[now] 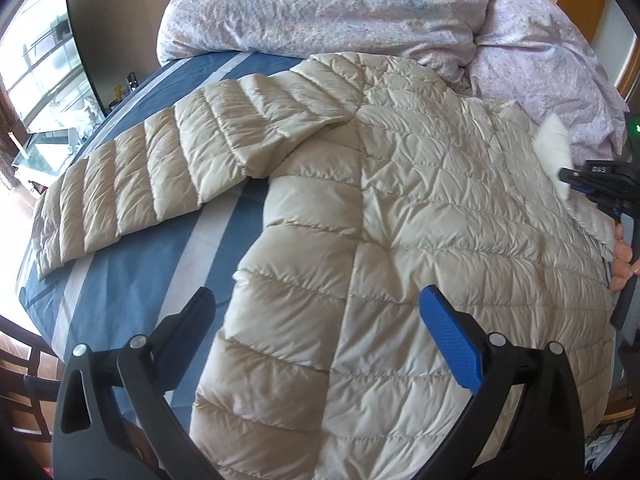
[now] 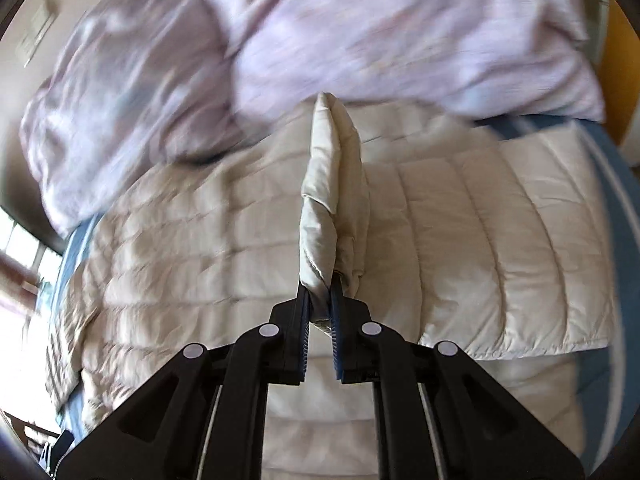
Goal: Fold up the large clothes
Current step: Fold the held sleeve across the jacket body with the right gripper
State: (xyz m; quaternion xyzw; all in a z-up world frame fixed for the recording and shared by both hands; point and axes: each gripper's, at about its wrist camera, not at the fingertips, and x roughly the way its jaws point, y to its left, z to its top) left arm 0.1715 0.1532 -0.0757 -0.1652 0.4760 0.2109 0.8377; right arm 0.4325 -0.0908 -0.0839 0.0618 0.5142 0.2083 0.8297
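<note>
A cream quilted puffer jacket lies back up on a blue and white striped bed sheet. Its left sleeve stretches out flat to the left. My left gripper is open and empty, hovering above the jacket's lower body. My right gripper is shut on a bunched fold of the jacket's right sleeve and holds it up above the jacket body. In the left wrist view the right gripper shows at the far right edge with pale fabric pinched in it.
A crumpled lilac duvet is piled along the far side of the bed, also in the right wrist view. A window lies to the left. A dark wooden chair stands at the lower left.
</note>
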